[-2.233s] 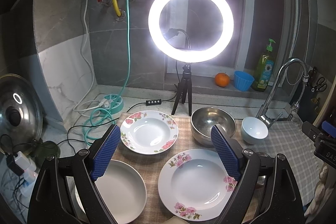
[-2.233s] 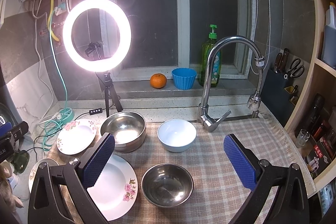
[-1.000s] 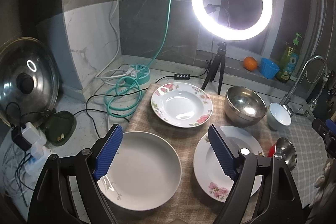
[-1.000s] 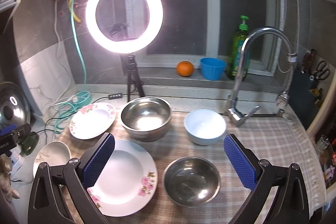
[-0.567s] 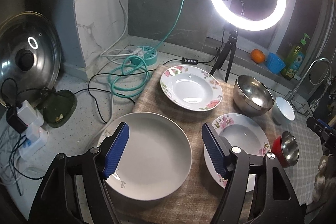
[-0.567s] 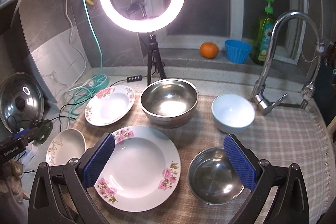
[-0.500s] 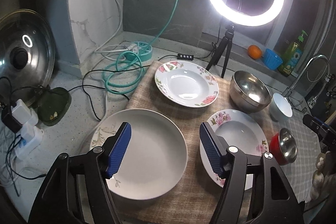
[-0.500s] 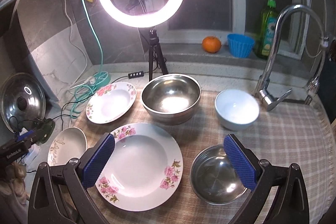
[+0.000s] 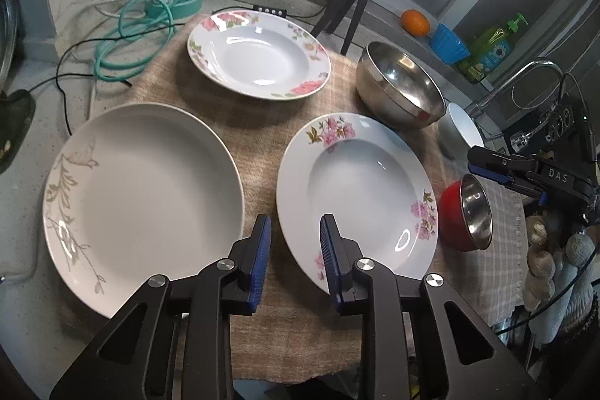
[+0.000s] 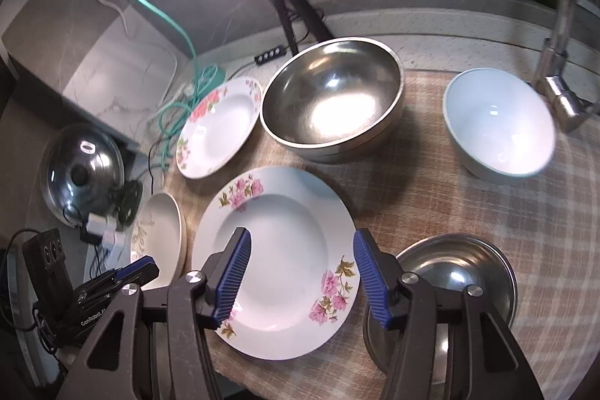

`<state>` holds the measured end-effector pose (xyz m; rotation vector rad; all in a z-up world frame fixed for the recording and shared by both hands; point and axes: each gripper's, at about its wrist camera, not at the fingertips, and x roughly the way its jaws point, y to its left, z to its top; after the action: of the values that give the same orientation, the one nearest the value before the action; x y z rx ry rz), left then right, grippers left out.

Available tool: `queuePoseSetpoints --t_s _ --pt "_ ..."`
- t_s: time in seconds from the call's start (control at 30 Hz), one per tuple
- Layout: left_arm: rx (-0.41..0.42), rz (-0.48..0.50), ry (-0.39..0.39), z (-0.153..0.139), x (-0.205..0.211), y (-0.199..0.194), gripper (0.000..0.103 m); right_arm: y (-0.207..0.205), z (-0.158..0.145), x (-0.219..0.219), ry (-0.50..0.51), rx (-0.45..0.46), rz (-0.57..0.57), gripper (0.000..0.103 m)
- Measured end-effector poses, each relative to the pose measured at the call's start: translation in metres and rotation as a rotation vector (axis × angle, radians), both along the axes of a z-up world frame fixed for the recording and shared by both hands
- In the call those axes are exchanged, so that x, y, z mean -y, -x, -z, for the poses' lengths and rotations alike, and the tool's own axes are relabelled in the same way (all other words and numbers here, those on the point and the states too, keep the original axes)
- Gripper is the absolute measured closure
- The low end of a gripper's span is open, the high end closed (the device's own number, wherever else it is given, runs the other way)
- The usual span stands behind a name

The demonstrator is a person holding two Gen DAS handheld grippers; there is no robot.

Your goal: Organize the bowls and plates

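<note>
Left wrist view: the left tongs (image 9: 293,250) sit low at centre, blue pads narrowly parted and pinching nothing, over the cloth between the plain plate (image 9: 142,197) at left and the pink-flowered plate (image 9: 356,190) at right. At the right edge, a black tool reads "DAS".

Right wrist view: the right tongs (image 10: 302,278) stand spread above the pink-flowered plate (image 10: 277,250). Lower left, blurry lettering perhaps reads "GenRobot.AI". The steel bowl (image 10: 332,96) sits upper centre.

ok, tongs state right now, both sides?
Left tongs: open, holding nothing, between the two near plates.
Right tongs: open, empty, over the floral plate.
</note>
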<state>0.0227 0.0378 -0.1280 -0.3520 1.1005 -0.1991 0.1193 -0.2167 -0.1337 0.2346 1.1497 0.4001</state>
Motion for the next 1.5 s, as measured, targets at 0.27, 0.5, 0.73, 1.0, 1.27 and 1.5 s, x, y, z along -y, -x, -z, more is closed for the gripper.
queuePoseSetpoints --t_s 0.27,0.5,0.73,1.0,1.27,1.5 --pt "-0.086 0.003 0.031 0.022 0.015 0.003 0.089 -0.027 0.025 0.000 0.020 -0.103 -0.060 0.064" --pt "-0.137 -0.032 0.040 0.033 0.012 0.001 0.089 -0.040 0.036 -0.001 0.044 -0.142 -0.085 0.065" --pt "-0.152 -0.050 0.052 0.037 0.012 -0.002 0.089 -0.051 0.045 0.002 0.031 -0.179 -0.079 0.070" --pt "-0.173 -0.066 0.054 0.043 0.007 -0.006 0.089 -0.058 0.052 -0.008 0.051 -0.196 -0.102 0.073" --pt "-0.178 -0.061 0.042 0.045 0.010 -0.009 0.089 -0.062 0.056 -0.009 0.059 -0.213 -0.111 0.078" --pt "-0.176 -0.058 0.031 0.045 0.011 -0.011 0.089 -0.067 0.065 -0.009 0.066 -0.236 -0.124 0.080"
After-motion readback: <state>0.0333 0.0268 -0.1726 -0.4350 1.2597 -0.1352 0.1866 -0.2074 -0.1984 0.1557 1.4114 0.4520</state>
